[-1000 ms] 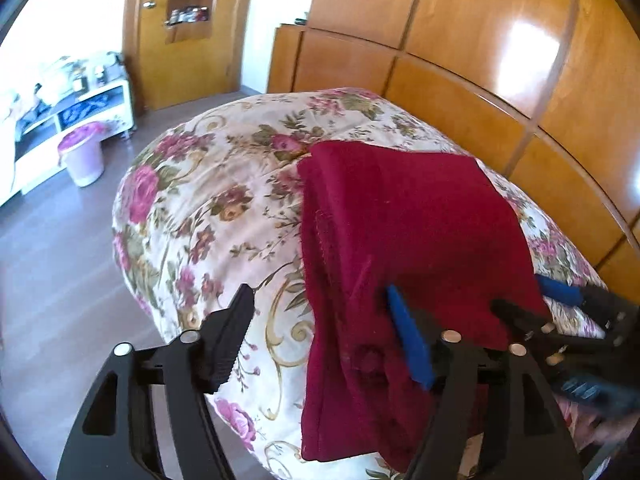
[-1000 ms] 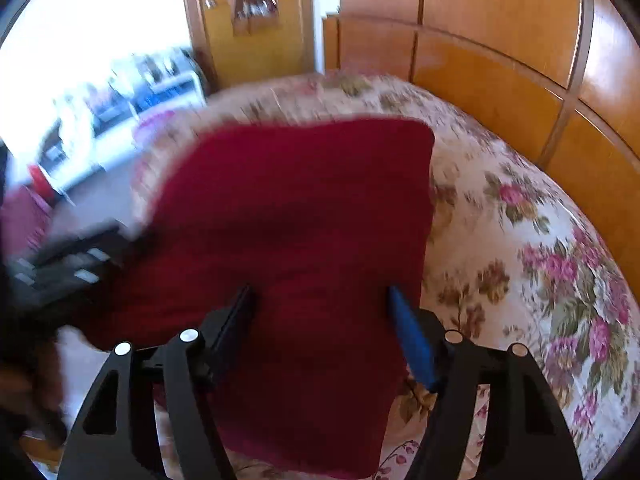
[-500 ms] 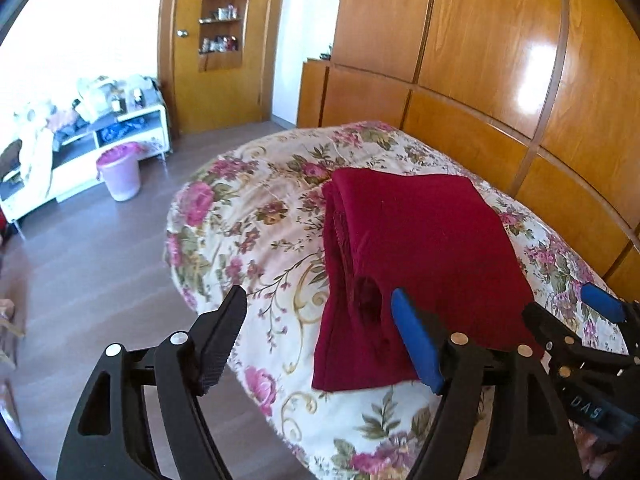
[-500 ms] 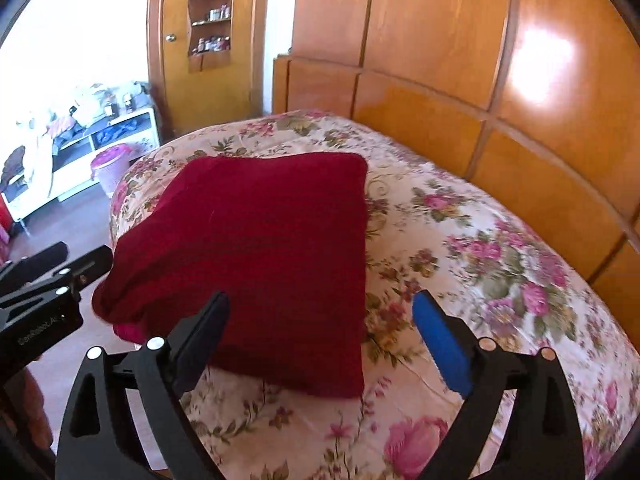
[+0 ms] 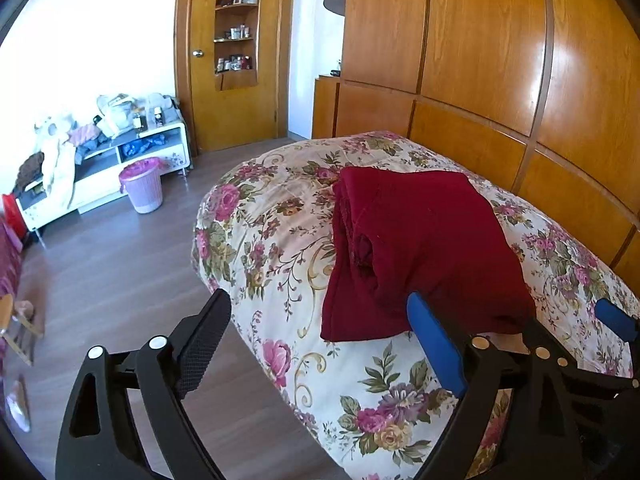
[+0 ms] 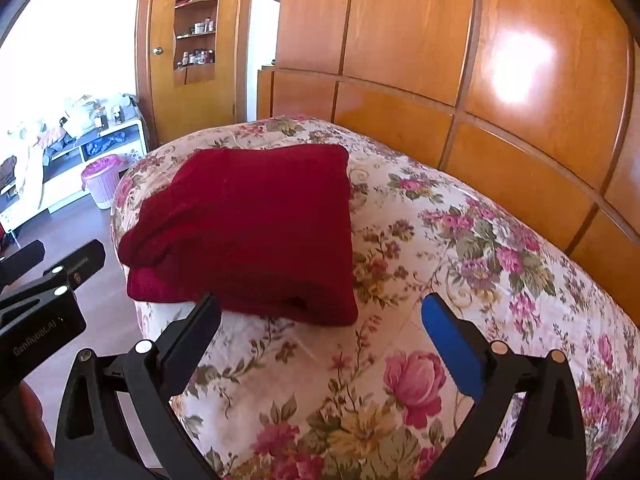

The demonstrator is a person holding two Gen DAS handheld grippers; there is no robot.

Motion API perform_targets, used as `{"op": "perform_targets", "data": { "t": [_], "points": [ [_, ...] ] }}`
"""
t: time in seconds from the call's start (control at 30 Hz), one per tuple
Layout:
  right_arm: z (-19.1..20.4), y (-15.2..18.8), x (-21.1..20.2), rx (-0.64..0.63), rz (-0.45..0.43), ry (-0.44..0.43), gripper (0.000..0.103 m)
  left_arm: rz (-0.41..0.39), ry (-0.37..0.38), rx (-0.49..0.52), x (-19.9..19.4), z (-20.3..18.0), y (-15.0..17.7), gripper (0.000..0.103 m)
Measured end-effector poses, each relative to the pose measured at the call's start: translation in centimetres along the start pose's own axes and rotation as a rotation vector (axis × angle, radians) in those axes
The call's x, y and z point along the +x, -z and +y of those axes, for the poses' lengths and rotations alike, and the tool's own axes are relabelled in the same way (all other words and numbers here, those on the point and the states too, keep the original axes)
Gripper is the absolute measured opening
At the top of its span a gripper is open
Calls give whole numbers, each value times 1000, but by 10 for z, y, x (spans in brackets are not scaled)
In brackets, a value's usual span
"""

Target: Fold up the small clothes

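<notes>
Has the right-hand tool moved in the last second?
Yes. The right tool has backed off, open: the folded dark red garment that sat between its fingers now lies ahead on the floral quilt.

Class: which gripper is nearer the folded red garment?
Roughly equal; perhaps the left. Left gripper, open, sits at the red garment's near left corner. Right gripper, open, sits at its near right corner. Neither touches it.

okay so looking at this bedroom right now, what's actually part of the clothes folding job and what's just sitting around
Part of the job:
red garment, folded on the floral bedspread
left gripper, open
right gripper, open

Just lying about:
pink waste bin
white TV stand with clutter
wall shelf niche
</notes>
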State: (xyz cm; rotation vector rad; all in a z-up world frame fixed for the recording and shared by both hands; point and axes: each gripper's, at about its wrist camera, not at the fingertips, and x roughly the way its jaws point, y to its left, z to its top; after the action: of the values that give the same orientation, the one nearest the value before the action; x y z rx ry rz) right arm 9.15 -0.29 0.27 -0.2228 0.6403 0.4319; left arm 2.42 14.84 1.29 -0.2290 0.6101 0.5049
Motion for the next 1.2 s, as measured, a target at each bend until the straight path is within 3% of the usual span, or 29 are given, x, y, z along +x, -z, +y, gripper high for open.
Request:
{"op": "perform_targets", "data": {
  "t": [1.2],
  "points": [
    [-10,0,-10,29,-5,-3,100,-13,-1,27,-13,-17,-2,92]
  ]
}}
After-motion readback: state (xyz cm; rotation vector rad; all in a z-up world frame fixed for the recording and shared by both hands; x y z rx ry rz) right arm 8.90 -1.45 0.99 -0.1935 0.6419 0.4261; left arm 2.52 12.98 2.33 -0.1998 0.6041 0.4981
